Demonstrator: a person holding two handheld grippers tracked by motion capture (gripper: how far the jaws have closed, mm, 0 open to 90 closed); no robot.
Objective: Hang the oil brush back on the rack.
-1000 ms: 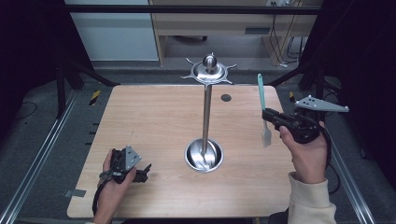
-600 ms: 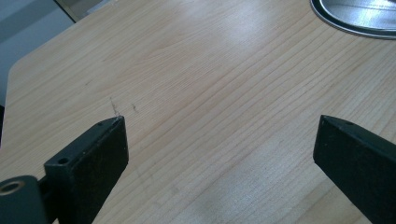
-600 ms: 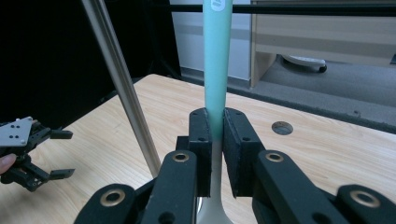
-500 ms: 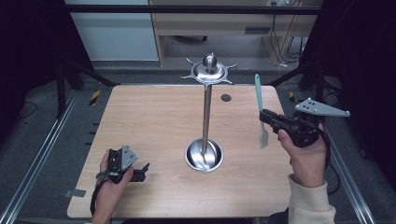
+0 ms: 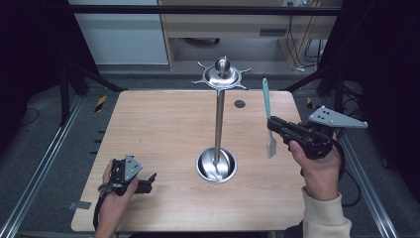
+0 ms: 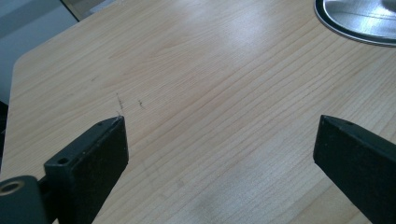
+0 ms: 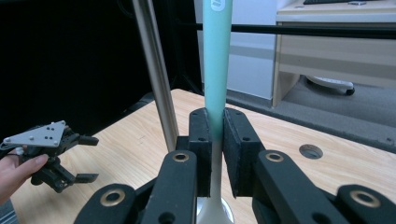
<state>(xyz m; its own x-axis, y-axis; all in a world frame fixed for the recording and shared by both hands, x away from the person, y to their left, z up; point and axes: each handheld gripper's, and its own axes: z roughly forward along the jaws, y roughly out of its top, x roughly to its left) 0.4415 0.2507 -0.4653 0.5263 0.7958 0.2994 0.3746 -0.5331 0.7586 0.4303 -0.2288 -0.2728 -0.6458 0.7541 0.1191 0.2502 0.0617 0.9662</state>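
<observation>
Above the right side of the pale wooden table [image 5: 163, 129], the right gripper [image 5: 275, 125] has its two black jaws pressed tight on the neck of a spatula with a mint-green handle and a pale, flat blade [image 5: 268, 116]; the right gripper view shows the pads [image 7: 201, 140] pinching the spatula [image 7: 216, 70] where green fades to white. The tool hangs clear of the tabletop, roughly upright, handle up and blade down, just to the right of the tall steel hanging stand [image 5: 218, 124], whose round dished base sits mid-table and whose top is a disc with hooked prongs. Picking up looks done; what seems left is carrying the spatula across to the stand and hanging it on one of the prongs, which the handle has not reached, being apart from the pole and below the disc. The left gripper [image 5: 148, 181] rests low over the near left part of the table, jaws wide apart with nothing but bare wood between them. Compared with a second ago, the spatula has shifted slightly toward the stand and stands a little straighter, the right hand having barely moved, while the left gripper lies where it was.
</observation>
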